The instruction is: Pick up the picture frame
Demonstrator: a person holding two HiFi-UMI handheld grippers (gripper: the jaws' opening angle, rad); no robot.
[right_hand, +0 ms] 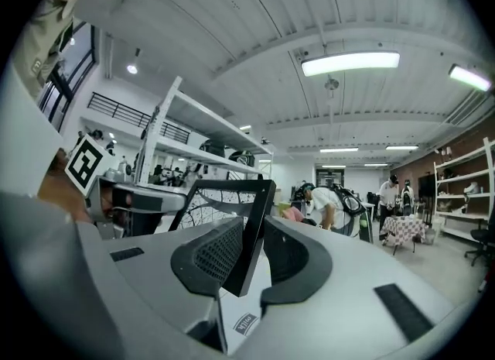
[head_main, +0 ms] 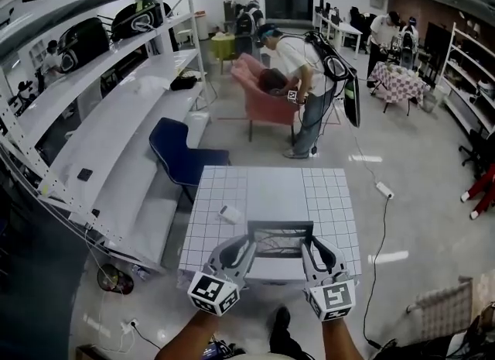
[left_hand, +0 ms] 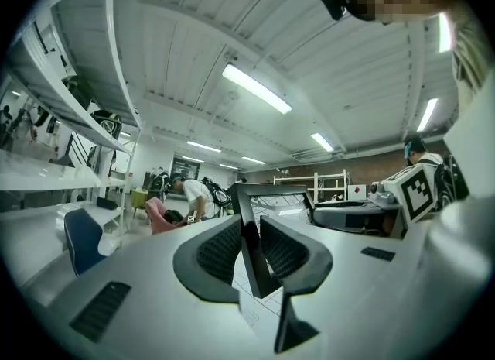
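The black picture frame (head_main: 280,239) hangs in the air above the gridded white table (head_main: 232,188), held level between both grippers. My left gripper (head_main: 246,248) is shut on its left side bar (left_hand: 249,246). My right gripper (head_main: 312,248) is shut on its right side bar (right_hand: 249,231). In the right gripper view the frame's print of dark branching lines (right_hand: 210,205) shows. Both grippers point level across the room.
A small white carton (head_main: 230,214) lies on the table left of the frame. A blue chair (head_main: 179,152) and white shelving (head_main: 108,134) stand to the left. A person bends over a pink armchair (head_main: 267,99) beyond the table. A cable and power strip (head_main: 383,189) lie on the floor at right.
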